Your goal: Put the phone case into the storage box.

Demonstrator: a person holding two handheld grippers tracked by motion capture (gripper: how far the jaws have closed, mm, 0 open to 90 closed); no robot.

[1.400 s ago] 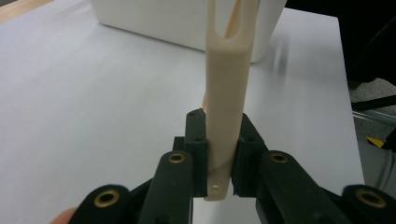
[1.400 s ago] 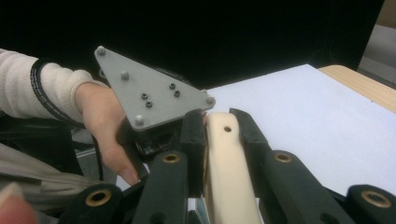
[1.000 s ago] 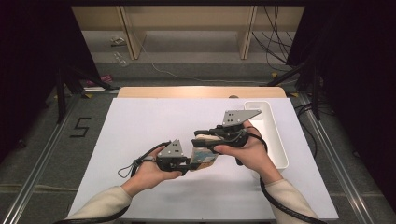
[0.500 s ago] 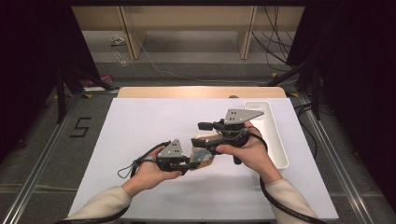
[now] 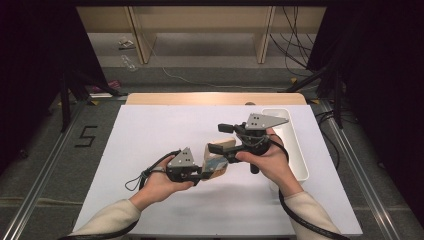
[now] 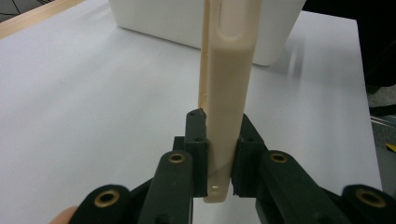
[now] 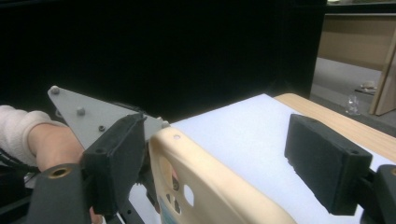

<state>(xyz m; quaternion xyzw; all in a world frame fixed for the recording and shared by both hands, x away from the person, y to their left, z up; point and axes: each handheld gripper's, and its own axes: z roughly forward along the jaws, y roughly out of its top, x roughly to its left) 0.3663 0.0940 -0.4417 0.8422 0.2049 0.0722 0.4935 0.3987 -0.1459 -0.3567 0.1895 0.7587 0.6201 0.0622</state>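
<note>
A cream phone case (image 5: 218,161) is held above the white table, mid-right. My left gripper (image 5: 205,173) is shut on its lower end; in the left gripper view both pads (image 6: 195,158) press the thin edge of the case (image 6: 229,93), which stands upright. My right gripper (image 5: 216,138) is at the case's upper end, and its jaws have just been opening. In the right gripper view the case (image 7: 205,186), with its camera holes, lies between the pads. The right pad (image 7: 327,163) stands well clear of it and the left pad (image 7: 116,158) is close beside it.
A long white tray (image 5: 295,145) lies along the table's right side, just behind my right hand; it shows as a white box (image 6: 196,23) in the left gripper view. The white table top (image 5: 150,135) ends in a wooden strip (image 5: 215,98) at the far edge.
The right gripper's jaws, closed on the case's upper end a second ago, have spread apart. Both hands and the case have stayed where they were.
</note>
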